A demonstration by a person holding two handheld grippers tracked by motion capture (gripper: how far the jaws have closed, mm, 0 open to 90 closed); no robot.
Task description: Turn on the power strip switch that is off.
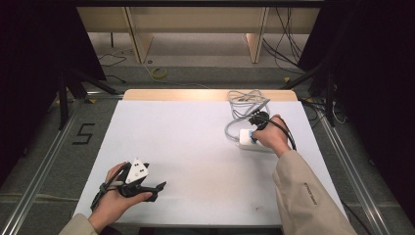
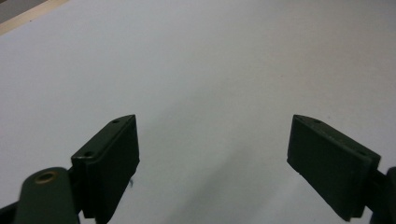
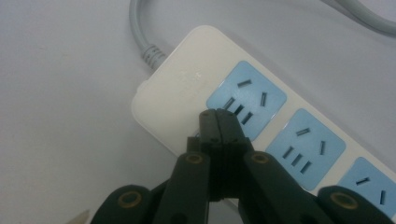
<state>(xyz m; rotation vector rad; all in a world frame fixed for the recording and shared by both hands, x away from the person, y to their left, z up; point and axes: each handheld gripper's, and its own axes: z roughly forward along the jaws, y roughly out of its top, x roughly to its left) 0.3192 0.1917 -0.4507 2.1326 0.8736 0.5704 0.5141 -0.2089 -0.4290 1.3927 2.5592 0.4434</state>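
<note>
White power strip (image 1: 248,139) lying on the tabletop (image 1: 195,147) near its right edge, toward the far right corner, with its grey cable (image 1: 242,105) looped behind it at the far edge. Right gripper (image 3: 219,122), jaws pressed together with nothing between them, tips poised at the strip's cable end, just beside the first blue socket (image 3: 246,99); whether they touch the casing cannot be told. Two further blue sockets continue along the strip. Left gripper (image 2: 212,154), jaws spread wide and empty, over bare white surface near the tabletop's near left corner, well apart from the strip.
</note>
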